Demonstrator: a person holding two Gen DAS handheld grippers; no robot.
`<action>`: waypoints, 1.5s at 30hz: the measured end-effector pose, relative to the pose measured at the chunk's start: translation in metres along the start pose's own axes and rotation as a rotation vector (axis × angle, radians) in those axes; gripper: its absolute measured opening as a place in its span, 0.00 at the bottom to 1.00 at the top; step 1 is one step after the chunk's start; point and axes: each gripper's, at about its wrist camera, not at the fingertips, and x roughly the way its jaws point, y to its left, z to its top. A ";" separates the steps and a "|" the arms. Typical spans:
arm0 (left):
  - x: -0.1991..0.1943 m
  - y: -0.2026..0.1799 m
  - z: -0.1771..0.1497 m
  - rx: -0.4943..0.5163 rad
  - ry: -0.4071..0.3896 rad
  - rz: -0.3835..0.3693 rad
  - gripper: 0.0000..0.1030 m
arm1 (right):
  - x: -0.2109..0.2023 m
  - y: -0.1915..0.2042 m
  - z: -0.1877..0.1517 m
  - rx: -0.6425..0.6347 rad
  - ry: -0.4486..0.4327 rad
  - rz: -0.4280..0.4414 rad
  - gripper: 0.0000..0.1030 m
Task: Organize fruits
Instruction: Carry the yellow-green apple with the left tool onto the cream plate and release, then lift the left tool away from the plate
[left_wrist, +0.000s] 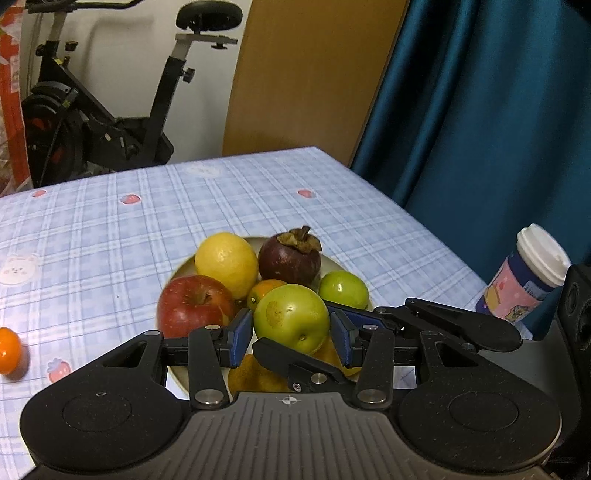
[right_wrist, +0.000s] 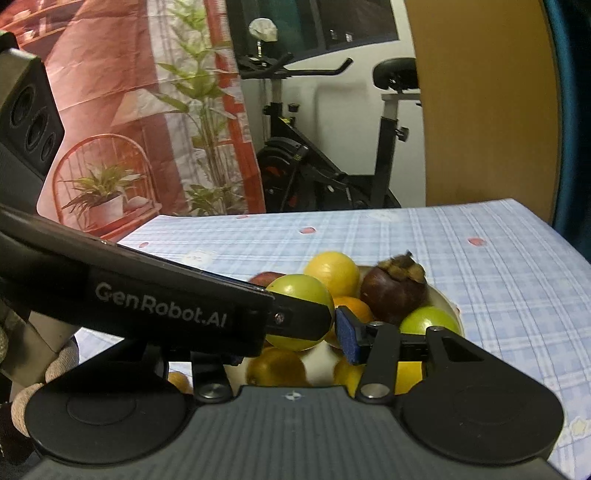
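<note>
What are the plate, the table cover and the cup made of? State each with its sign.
Plate: likely glazed ceramic or melamine; it is beige with a smooth, faintly shiny rim.
Table cover: probably wipe-clean vinyl; the printed plaid lies flat with a soft sheen.
Cup: seemingly paper with a printed sleeve; its white lid looks like matte plastic.

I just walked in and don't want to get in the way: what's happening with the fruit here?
A person is sorting fruit with two handheld grippers. The left gripper has its blue pads closed on a green fruit over the plate, which holds a red apple, a lemon, a mangosteen and more. The right gripper crowds in at the same fruit; its grip is hidden. One small orange lies loose on the tablecloth.
</note>
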 end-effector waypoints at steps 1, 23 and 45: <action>0.002 0.000 0.000 0.002 0.006 0.004 0.47 | 0.002 -0.002 -0.001 0.008 0.005 -0.002 0.48; 0.012 0.005 -0.006 -0.007 0.033 0.031 0.47 | 0.011 0.005 -0.014 -0.056 -0.032 -0.018 0.49; -0.064 0.049 -0.015 -0.185 -0.142 0.146 0.48 | 0.000 0.006 -0.015 -0.077 -0.103 -0.012 0.57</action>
